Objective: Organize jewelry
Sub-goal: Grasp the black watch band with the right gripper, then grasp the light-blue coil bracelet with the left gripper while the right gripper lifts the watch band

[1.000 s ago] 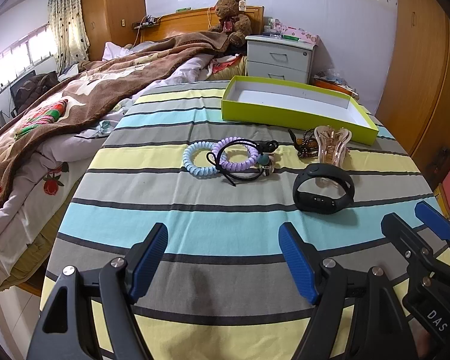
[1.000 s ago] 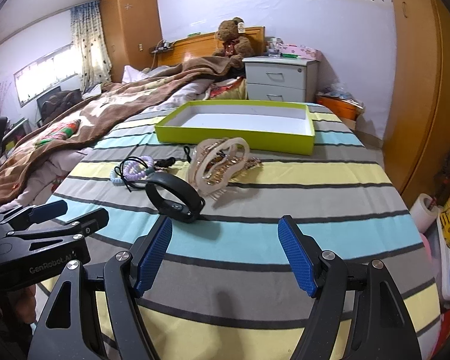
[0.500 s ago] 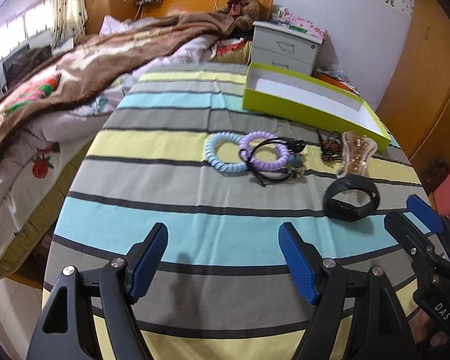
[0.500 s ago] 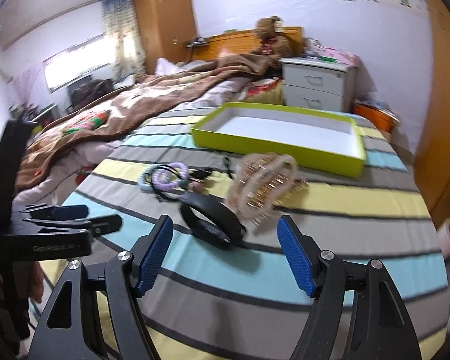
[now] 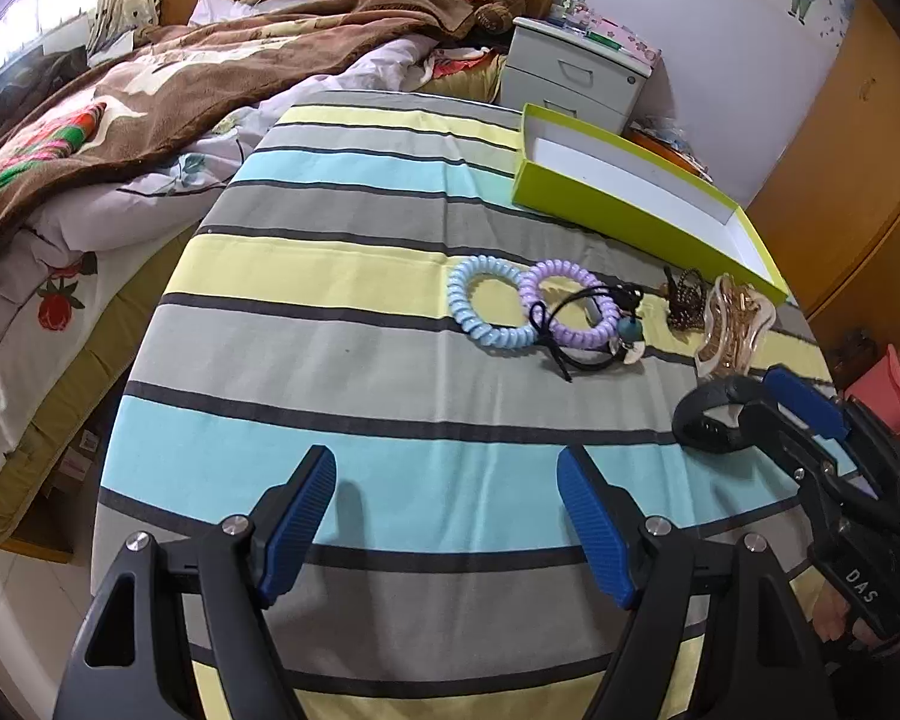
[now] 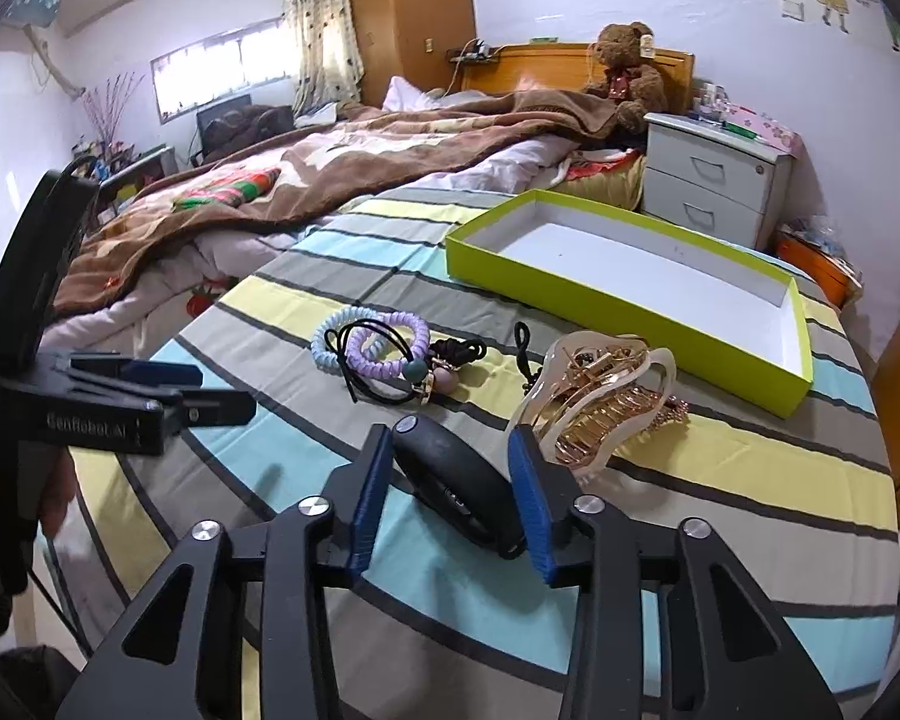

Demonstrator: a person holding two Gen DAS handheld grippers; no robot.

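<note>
**Black band between the right jaws, green tray bare**

Right gripper (image 6: 450, 498) lowered over the black rubbery wristband (image 6: 456, 495), jaws just closed in around it, blue ribbed pads (image 6: 366, 504) at either flank of the band. Left pad seemingly against the band's side, right pad close at the other; firm pressing not certain from these views. Band resting on a turquoise stripe of the striped tablecloth (image 5: 354, 324), seen in the left wrist view as a dark loop (image 5: 714, 426) partly hidden behind the right gripper's fingers (image 5: 801, 402).

Left gripper (image 5: 447, 516) spread wide above bare cloth, nothing between its blue pads, well apart from all the jewelry.

Shallow rectangular lime-green cardboard tray with white inside (image 6: 801, 354) at the far side of the table: white floor showing throughout, nothing lying in it. In the left wrist view the same tray (image 5: 594, 204) seen from its long outer wall.

Outside the tray, on the yellow and grey stripes:
- pale blue coiled plastic hair tie (image 5: 486, 306), touching a lilac coiled hair tie (image 5: 570, 306)
- thin black elastic hair tie with a teal bead (image 6: 417, 369), looped over the lilac coil
- large translucent beige claw hair clip with gold-coloured teeth (image 6: 606, 396), just beside the wristband, near the tray's front wall
- small dark beaded piece (image 5: 684, 297) beside the clip, too small to identify

Brown teddy bear (image 6: 627, 84) on the bed behind, next to a pale grey two-drawer nightstand (image 6: 714, 186).
</note>
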